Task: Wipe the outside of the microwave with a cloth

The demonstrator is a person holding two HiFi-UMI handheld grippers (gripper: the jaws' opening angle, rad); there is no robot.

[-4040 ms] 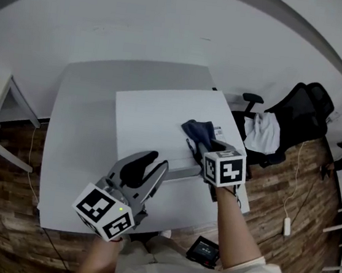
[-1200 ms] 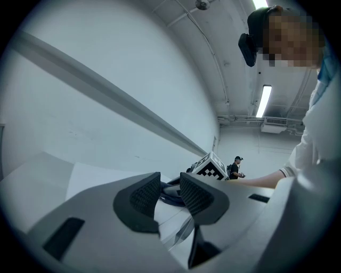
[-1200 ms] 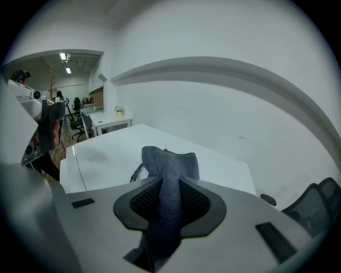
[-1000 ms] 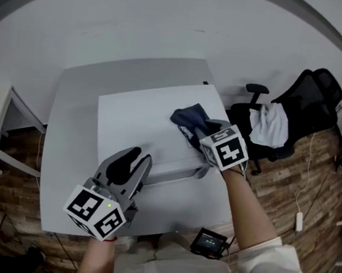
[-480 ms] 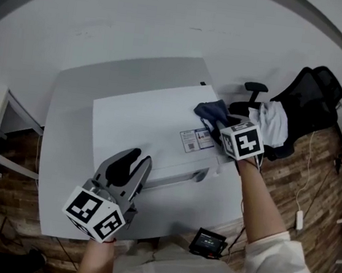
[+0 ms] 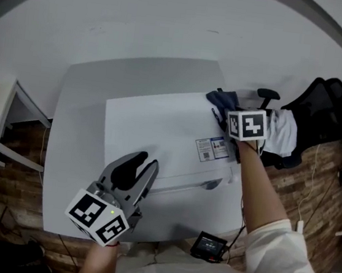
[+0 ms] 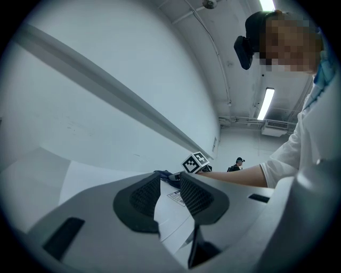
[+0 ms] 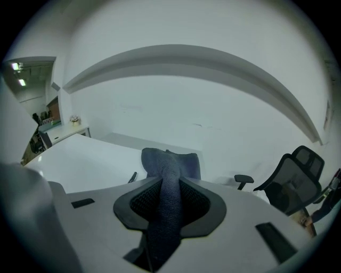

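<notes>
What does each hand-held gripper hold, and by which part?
The right hand-held gripper clamps the dark cloth by a bunched fold, one end sticking out ahead. The left hand-held gripper holds nothing.

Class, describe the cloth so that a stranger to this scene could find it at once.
On the grey table stands a big white microwave. At its far right top corner the right claw is shut on a dark blue cloth. It is the only dark, crumpled thing there; the nearby label is flat and pale.
</notes>
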